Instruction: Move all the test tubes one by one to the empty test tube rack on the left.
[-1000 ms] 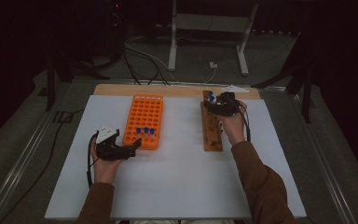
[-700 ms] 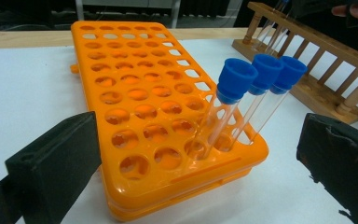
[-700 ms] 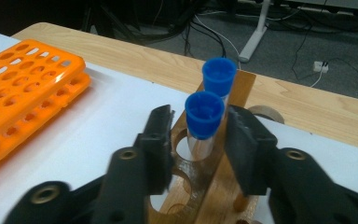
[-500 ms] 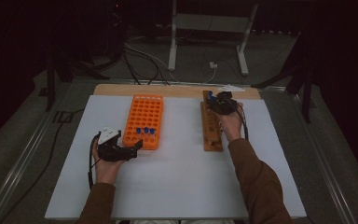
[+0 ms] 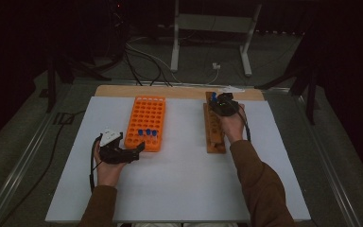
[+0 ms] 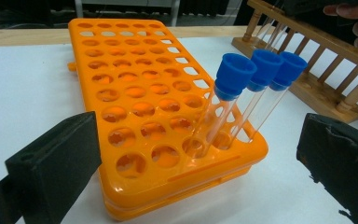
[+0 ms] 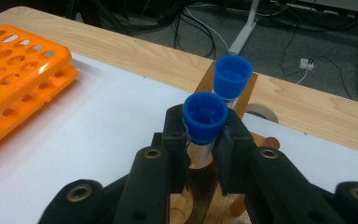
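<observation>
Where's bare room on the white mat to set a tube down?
Free: the strip between the orange plastic tube rack and the wooden tube rack, plus the white mat's near edge. Crowded: around the right tongs gripping a blue-capped tube.

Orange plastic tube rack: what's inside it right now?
Three clear blue-capped test tubes stand side by side in the near row of the orange plastic tube rack; other visible holes look empty. Tube bottoms are hidden.

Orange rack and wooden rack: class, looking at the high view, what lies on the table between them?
Nothing: in the high view, between the orange rack and the wooden rack there is only bare white table surface.
</observation>
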